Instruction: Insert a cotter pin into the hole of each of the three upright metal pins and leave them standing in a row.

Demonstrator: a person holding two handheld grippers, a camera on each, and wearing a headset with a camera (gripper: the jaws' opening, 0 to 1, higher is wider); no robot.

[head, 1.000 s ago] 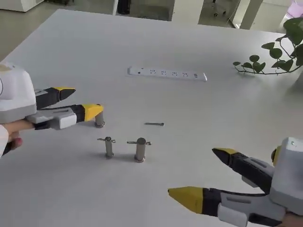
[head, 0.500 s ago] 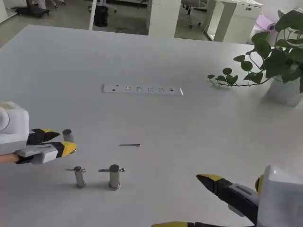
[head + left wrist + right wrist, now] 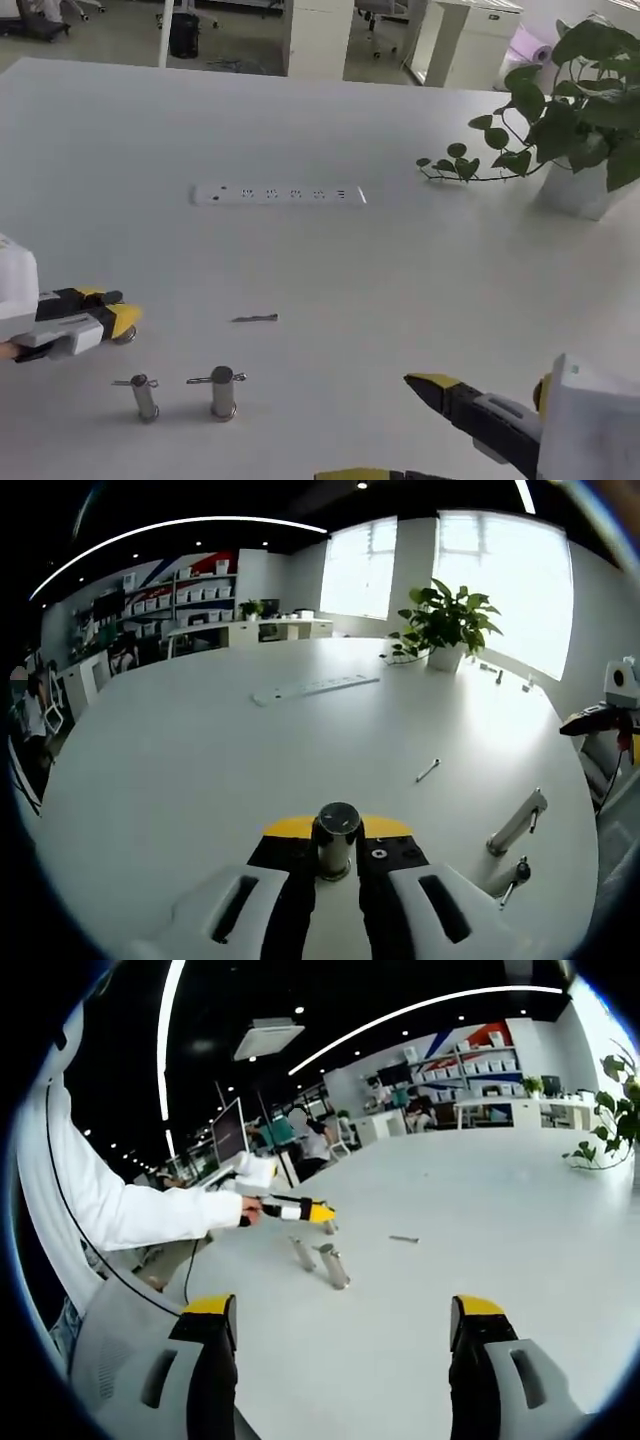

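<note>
- The left tool [image 3: 118, 317] is gripping a bare metal pin [image 3: 337, 836]. Its yellow-tipped jaws are pressing against the pin's two sides, and the pin is standing upright on the white worktop [image 3: 400, 280].
- In the head view, two other upright pins are standing side by side at about 4 o'clock from the gripped one. These are the near-left pin [image 3: 146, 396] and the near-right pin [image 3: 223, 391], and each is carrying a cotter pin through its head.
- A loose cotter pin [image 3: 255, 319] is lying flat on the worktop at 1 o'clock from the near-right pin, well apart from both tools.
- The right tool [image 3: 345, 1306] is hovering at 5 o'clock in the head view. Its jaws are spread wide and are holding nothing.
- A white power strip [image 3: 278, 194] is lying at 12 o'clock beyond the pins, and its markings are too small to read.
- A leafy plant [image 3: 575, 90] in a white pot [image 3: 580, 192] is sitting at 2 o'clock.
</note>
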